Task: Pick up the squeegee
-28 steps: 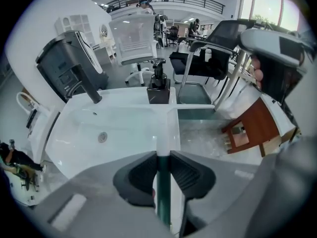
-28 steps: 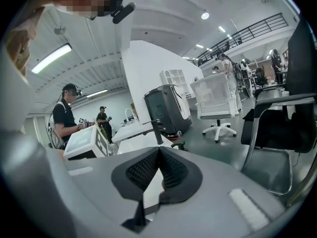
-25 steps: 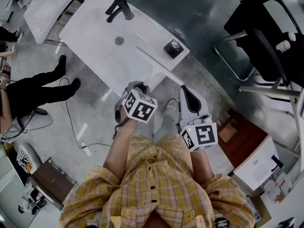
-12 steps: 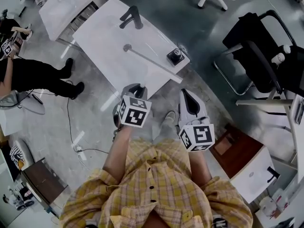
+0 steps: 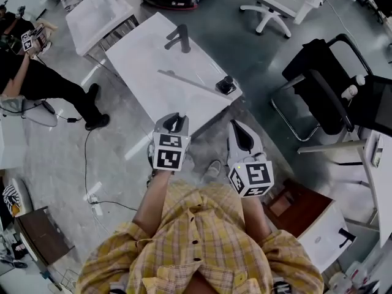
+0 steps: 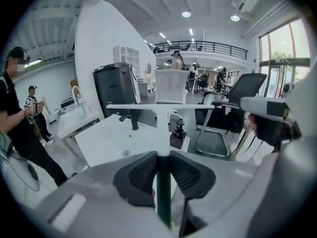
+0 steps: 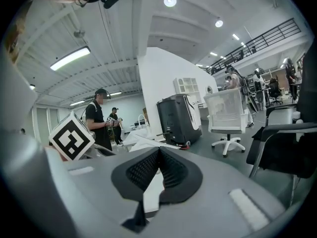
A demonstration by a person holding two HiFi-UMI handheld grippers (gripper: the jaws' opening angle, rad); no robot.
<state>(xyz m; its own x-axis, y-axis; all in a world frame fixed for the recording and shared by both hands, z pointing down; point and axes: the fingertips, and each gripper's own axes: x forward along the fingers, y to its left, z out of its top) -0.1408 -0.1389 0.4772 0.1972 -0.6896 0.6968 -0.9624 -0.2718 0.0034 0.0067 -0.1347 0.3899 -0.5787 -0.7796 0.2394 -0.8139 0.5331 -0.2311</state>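
Note:
The squeegee (image 6: 163, 106) has a white crossbar blade on a dark green handle. My left gripper (image 6: 163, 158) is shut on that handle, blade pointing away from me. In the head view the squeegee blade (image 5: 190, 82) hangs as a long pale bar over the white table (image 5: 138, 57), ahead of the left gripper (image 5: 174, 122). My right gripper (image 5: 240, 137) is beside it to the right, off the table's edge. In the right gripper view the right gripper (image 7: 158, 151) has its pads touching with nothing between them.
On the table stand a black faucet-like piece (image 5: 179, 40) and a small black item (image 5: 226, 85). A black chair (image 5: 324, 90) is to the right, a white office chair (image 5: 269, 5) beyond. A person in black (image 5: 43, 81) stands to the left by a white cart (image 5: 98, 11).
My left gripper has risen and rolled with the squeegee in it, the blade lifting off the table. The right gripper has risen a little. The head view has tilted further out.

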